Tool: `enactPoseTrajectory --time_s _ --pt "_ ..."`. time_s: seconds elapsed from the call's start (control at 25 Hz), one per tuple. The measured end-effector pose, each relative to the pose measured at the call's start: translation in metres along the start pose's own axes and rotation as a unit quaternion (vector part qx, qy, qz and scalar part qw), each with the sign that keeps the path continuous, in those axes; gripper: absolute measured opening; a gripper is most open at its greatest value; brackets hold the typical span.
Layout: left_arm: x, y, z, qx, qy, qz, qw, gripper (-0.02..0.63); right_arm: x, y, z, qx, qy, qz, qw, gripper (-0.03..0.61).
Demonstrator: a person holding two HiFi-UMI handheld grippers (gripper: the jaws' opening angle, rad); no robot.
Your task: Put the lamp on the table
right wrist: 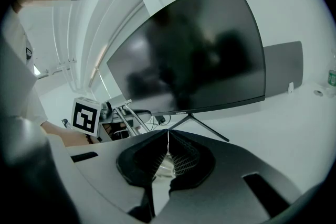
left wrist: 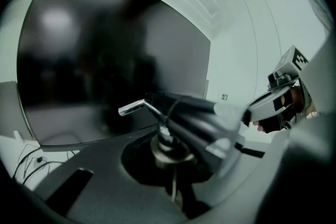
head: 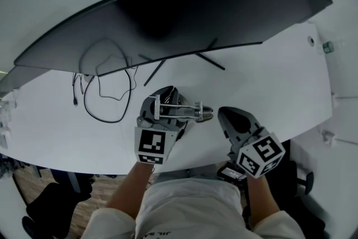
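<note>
The lamp (head: 189,111), a folded thing of silver rods and a dark bar, hangs just over the front of the white table (head: 268,81). My left gripper (head: 166,100) is shut on it. In the left gripper view the lamp's dark bar and silver bracket (left wrist: 191,119) cross right in front of the jaws, and a round joint sits between them. To the right of the lamp, my right gripper (head: 225,113) is shut with nothing in it, its jaw tips meeting (right wrist: 168,138). In the right gripper view the lamp's silver rods (right wrist: 125,115) show at the left.
A wide curved dark monitor (head: 179,14) on a thin-legged stand fills the back of the table. Black cables (head: 106,92) loop on the table's left part. A small bottle (head: 327,47) stands at the far right edge. Bare white tabletop lies between the monitor stand and the grippers.
</note>
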State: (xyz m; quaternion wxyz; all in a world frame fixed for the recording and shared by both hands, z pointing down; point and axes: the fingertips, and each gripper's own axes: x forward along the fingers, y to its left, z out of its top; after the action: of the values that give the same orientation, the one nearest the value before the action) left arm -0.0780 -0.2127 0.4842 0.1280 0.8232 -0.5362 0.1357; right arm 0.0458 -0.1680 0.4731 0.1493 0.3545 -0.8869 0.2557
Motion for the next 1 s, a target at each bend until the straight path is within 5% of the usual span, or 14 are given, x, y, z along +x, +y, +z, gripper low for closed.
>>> enactPoseTrajectory --time_s 1.0 --pt "-0.008 -0.015 -0.009 0.035 -0.029 0.002 0.9990 0.029 -0.007 0.005 -0.008 0.005 -0.003 -0.003 1.000 0.032"
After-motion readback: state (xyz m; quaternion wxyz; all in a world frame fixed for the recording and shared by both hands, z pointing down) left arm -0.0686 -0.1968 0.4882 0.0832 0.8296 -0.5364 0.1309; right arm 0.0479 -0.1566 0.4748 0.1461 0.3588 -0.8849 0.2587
